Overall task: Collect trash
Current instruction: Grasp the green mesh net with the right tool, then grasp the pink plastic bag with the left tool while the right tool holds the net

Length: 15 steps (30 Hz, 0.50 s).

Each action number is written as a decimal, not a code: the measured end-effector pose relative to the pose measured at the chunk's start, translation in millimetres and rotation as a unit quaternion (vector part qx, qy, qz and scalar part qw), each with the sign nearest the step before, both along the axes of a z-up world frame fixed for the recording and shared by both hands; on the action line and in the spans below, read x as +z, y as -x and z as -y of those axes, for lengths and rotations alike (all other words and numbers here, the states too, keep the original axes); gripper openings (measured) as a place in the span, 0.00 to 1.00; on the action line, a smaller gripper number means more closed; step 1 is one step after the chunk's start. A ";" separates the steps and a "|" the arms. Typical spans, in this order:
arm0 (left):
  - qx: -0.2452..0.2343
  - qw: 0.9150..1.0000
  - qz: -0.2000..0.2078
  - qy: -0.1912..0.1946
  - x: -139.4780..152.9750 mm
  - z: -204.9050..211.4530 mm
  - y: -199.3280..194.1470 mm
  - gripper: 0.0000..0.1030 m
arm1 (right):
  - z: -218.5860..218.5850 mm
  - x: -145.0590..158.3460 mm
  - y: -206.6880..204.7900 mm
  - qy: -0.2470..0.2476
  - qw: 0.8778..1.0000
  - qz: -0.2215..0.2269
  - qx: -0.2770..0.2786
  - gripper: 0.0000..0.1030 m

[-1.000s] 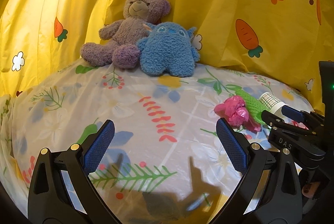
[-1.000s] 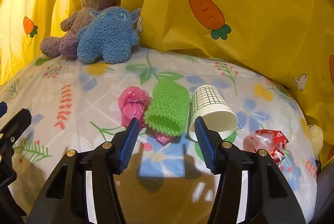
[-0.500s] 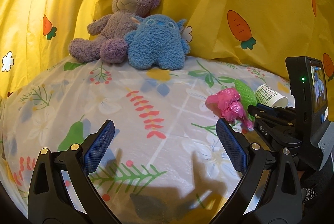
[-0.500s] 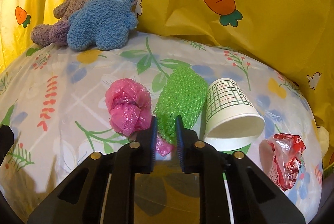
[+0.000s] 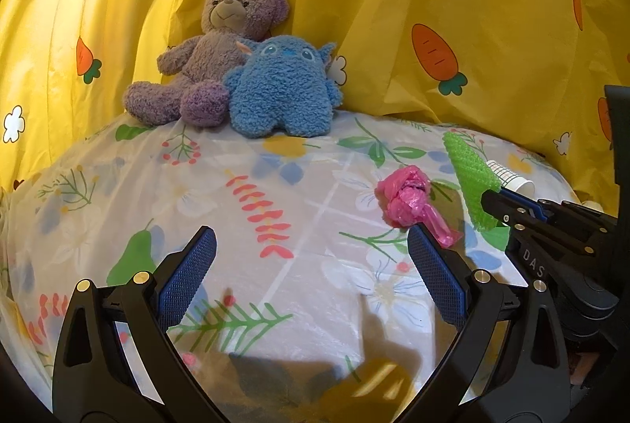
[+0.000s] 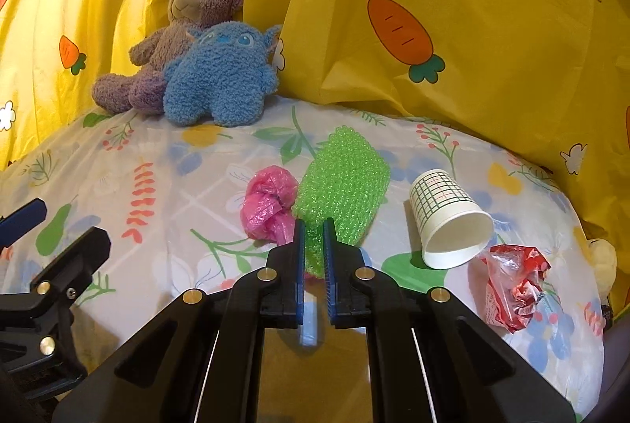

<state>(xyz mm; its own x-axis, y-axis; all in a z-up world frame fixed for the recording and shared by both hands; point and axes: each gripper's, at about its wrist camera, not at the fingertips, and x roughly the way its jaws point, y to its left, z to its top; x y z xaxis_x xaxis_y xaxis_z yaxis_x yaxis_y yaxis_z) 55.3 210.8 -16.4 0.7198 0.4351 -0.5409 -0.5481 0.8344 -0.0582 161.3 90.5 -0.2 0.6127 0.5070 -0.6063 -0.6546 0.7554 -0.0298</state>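
Since a second ago, right claw (image 6: 313, 232) has just closed, pinching green bubble wrap (image 6: 342, 182) and raising it. Left claw (image 5: 311, 257) gapes wide, empty, near the pink bag (image 5: 407, 202).

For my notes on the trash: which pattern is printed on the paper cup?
A green grid on white, on the paper cup; the right wrist view shows it best.

Two plush toys (image 6: 185, 68) are seen, plus one pink bag (image 6: 267, 204), one green wrap (image 6: 342, 182), one paper cup (image 6: 449, 218) and one red wrapper (image 6: 512, 281).
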 end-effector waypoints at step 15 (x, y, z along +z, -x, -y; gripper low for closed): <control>-0.095 0.994 -0.040 -0.042 11.7 29.3 -37.9 0.93 | 92.4 31.7 29.9 -0.083 0.996 0.021 -0.035 0.09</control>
